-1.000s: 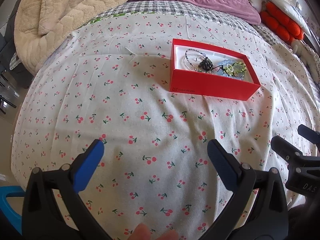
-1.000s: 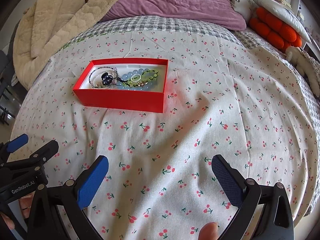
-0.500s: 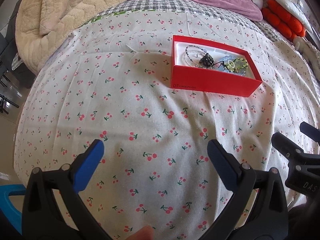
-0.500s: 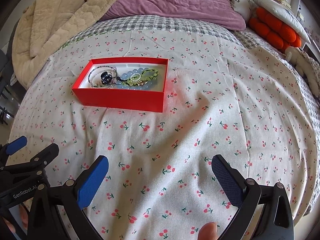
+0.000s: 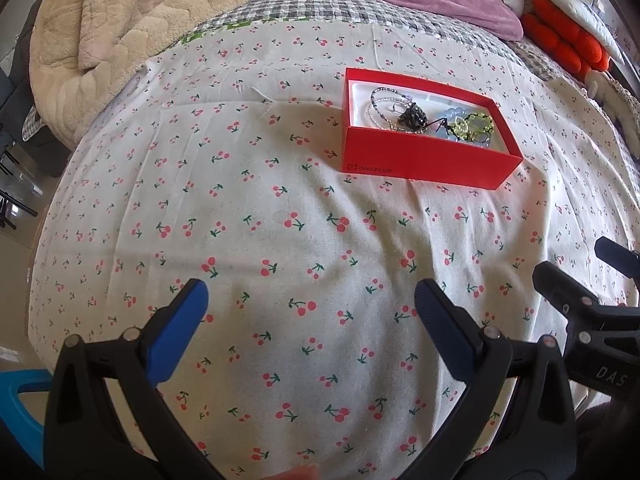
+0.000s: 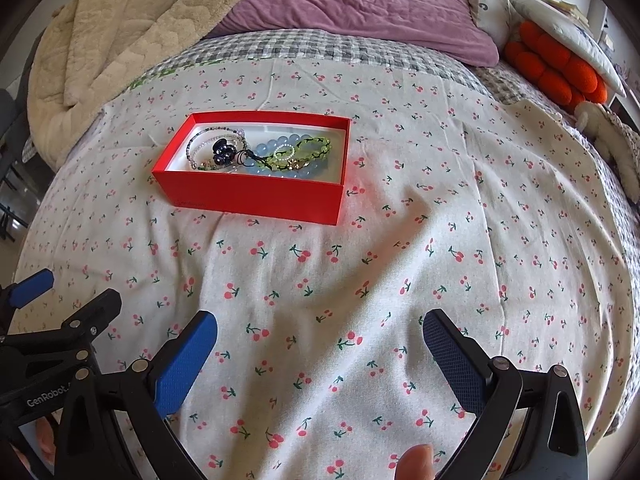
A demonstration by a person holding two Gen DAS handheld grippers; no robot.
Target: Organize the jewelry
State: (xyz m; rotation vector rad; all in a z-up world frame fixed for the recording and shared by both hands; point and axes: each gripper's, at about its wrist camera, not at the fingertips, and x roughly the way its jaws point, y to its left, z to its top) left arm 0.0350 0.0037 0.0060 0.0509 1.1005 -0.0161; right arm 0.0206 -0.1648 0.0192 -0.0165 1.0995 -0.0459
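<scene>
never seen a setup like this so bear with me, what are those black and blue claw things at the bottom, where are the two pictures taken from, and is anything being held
The claws are hand-held grippers, one in each of a person's hands, not a robot arm. Each carries a wide-angle camera looking forward along its two blue-padded fingers.

One picture is from the left gripper, the other from the right gripper. Each view also catches the other gripper at its edge.

Both hover over a cherry-print bedsheet. On it sits an open red box holding a heap of bead bracelets and a dark flower-shaped piece. Blankets and pillows lie beyond.

Nothing is held: both grippers are open and empty.
</scene>
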